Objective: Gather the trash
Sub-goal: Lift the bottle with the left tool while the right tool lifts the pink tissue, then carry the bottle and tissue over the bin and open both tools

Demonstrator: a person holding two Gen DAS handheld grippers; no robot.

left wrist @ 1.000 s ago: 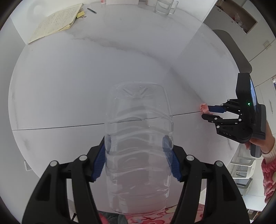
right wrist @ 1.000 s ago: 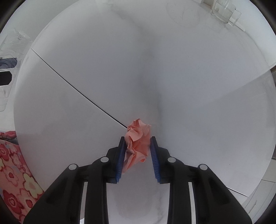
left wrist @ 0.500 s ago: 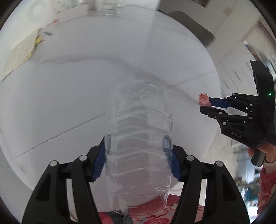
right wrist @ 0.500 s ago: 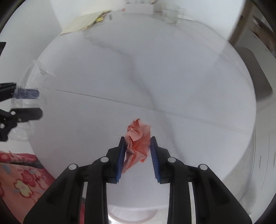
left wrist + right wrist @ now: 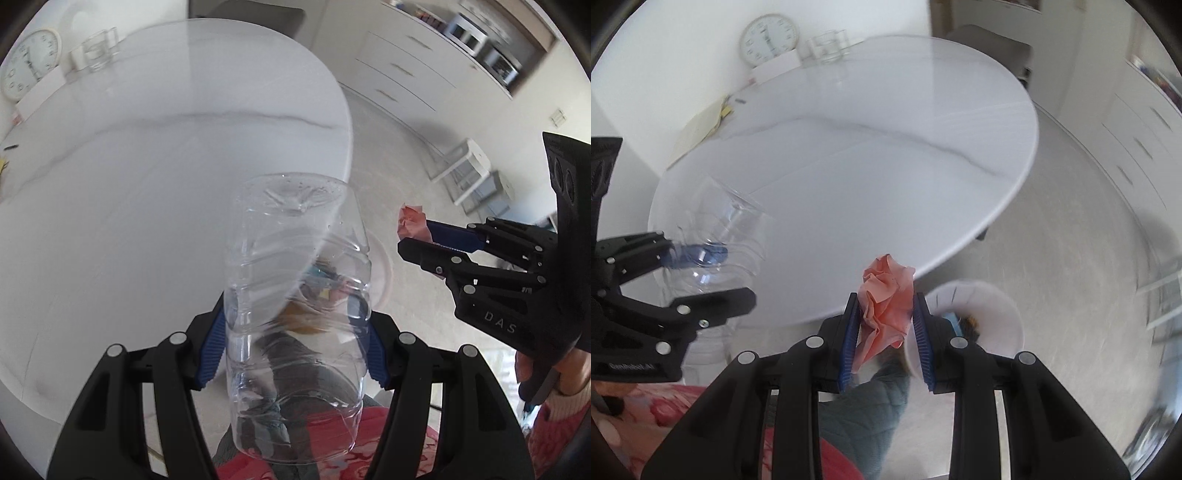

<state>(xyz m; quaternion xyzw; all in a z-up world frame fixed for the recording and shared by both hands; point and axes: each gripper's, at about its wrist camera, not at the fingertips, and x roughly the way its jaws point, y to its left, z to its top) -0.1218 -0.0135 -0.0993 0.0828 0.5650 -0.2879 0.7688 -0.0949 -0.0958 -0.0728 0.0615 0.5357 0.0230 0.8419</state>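
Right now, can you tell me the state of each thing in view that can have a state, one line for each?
left gripper: shut on the plastic bottle
plastic bottle: clear, empty, held up off the table
right gripper: shut on the pink paper
pink paper: crumpled, held in the air
white bin: open, on the floor, trash already inside
glass pitcher: upright on the table

Round white marble-patterned table (image 5: 886, 147), dark seam across its top; on it an open notebook (image 5: 698, 129), a glass pitcher (image 5: 829, 46), a white box (image 5: 775, 68).
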